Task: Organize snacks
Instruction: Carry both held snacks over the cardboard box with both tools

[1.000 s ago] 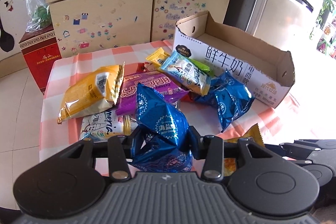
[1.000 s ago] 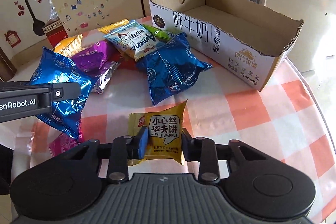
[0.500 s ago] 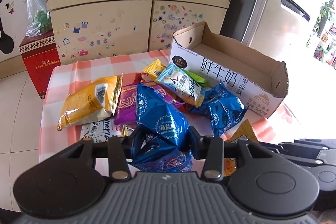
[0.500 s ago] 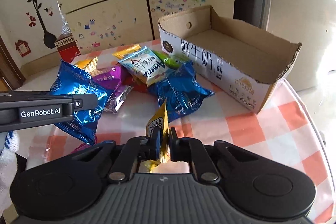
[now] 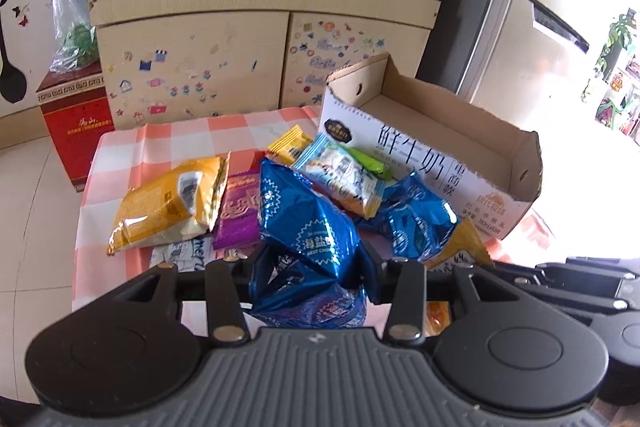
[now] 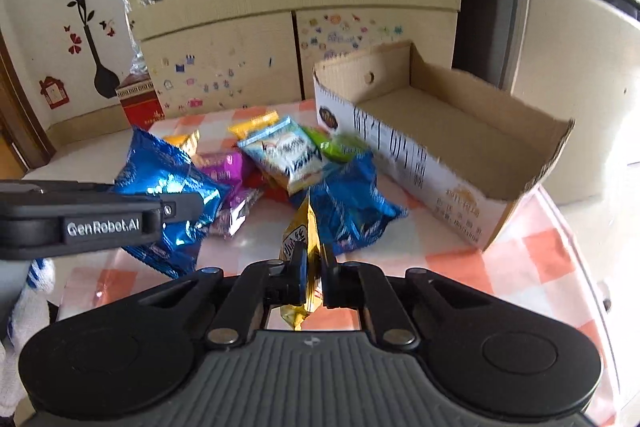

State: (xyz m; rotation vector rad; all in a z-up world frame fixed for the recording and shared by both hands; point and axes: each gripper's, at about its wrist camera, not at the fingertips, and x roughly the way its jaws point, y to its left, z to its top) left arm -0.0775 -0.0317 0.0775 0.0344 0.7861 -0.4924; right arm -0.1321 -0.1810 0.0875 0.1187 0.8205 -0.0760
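In the left view, your left claw (image 5: 312, 267) is closed on the blue bag (image 5: 308, 223), low in the centre, as before. In the right view, your right claw (image 6: 311, 273) has just closed on the yellow waffle packet (image 6: 302, 247) and lifted it off the worktop (image 6: 460, 259). The open box (image 6: 440, 147), at upper right, is probably next.

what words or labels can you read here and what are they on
"GenRobot.AI": side of the left tool
"鲜牛奶": front of the cardboard box
"海盐": blue bag in the left tool
Print on the yellow packet in the right tool and on the other snacks is too blurred.
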